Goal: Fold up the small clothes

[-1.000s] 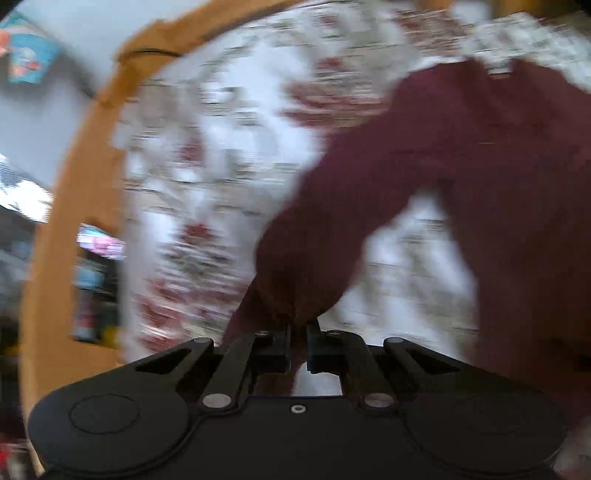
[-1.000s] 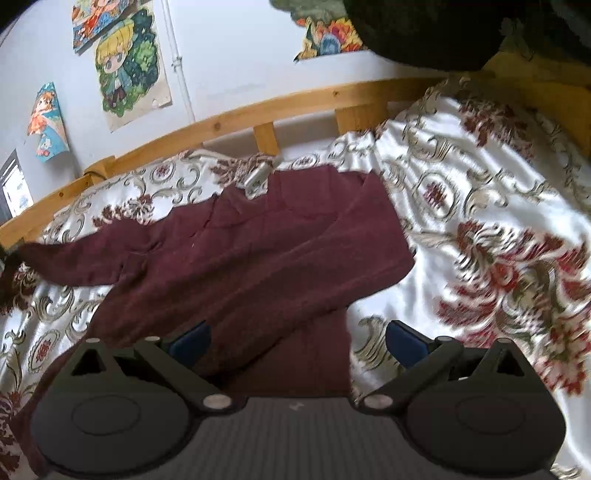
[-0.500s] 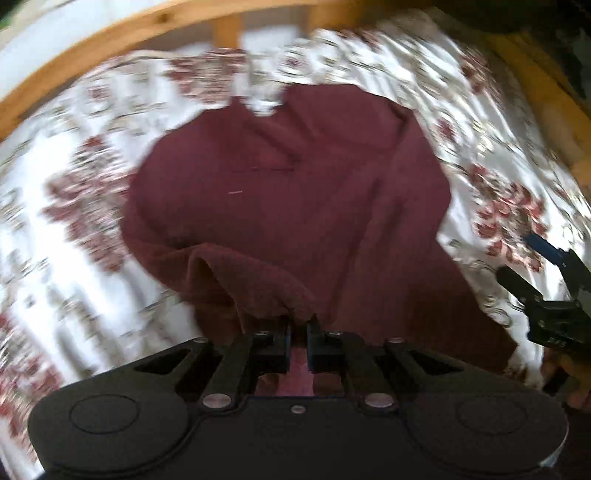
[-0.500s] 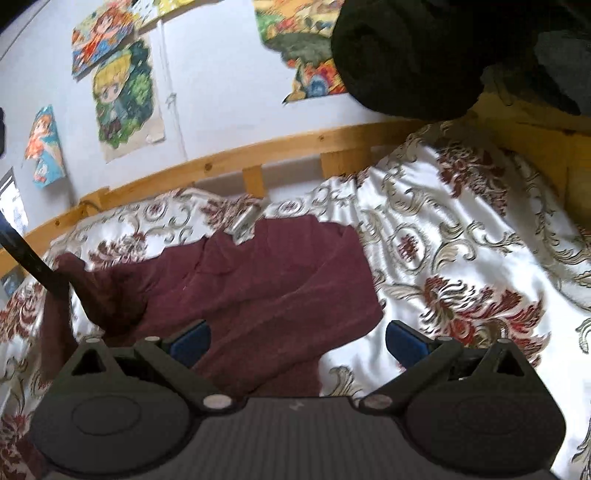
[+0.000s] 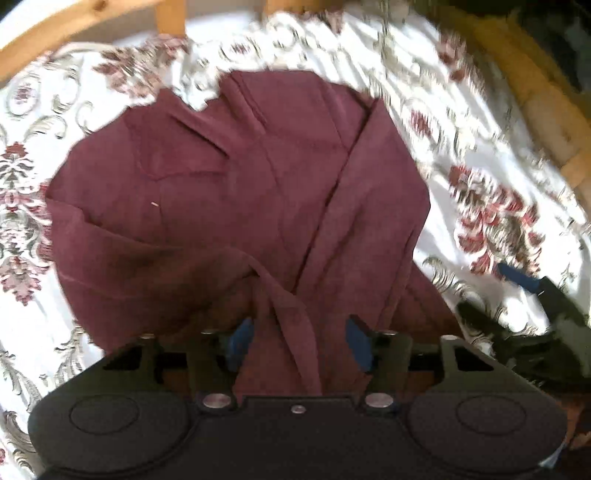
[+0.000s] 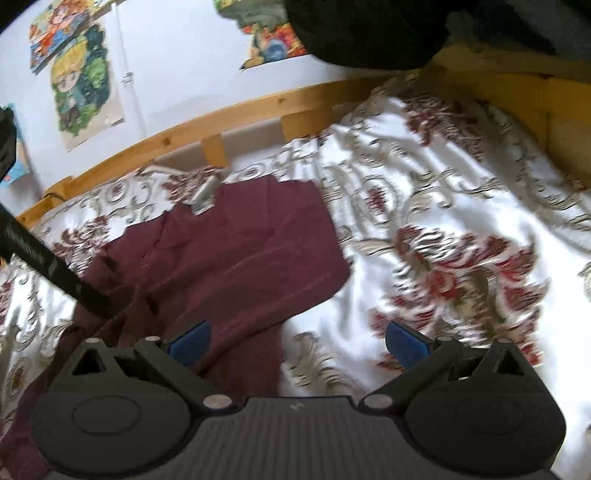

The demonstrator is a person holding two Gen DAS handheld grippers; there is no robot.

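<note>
A maroon sweater [image 5: 240, 184] lies on the floral bedspread [image 5: 480, 155], its right sleeve folded in over the body. My left gripper [image 5: 299, 341] points down over the sweater's near part; its jaws are opening, and the left sleeve's cuff [image 5: 291, 325] lies loose between the blue pads without being pressed. In the right wrist view the sweater [image 6: 240, 254] spreads to the left, and my right gripper [image 6: 297, 341] hangs open over its lower edge and the sheet with nothing in it. That same gripper [image 5: 532, 295] shows at the right edge of the left wrist view.
A wooden bed rail [image 6: 221, 122] runs along the far side below a wall with cartoon posters [image 6: 81, 85]. A dark bundle of cloth [image 6: 369, 29] sits at the top right. Open bedspread [image 6: 461, 240] lies right of the sweater. The left tool's black arm [image 6: 48, 262] crosses in from the left.
My left gripper carried the left sleeve across onto the sweater's body, then spread its jaws and let the cuff go. The right gripper stayed open and barely shifted.
</note>
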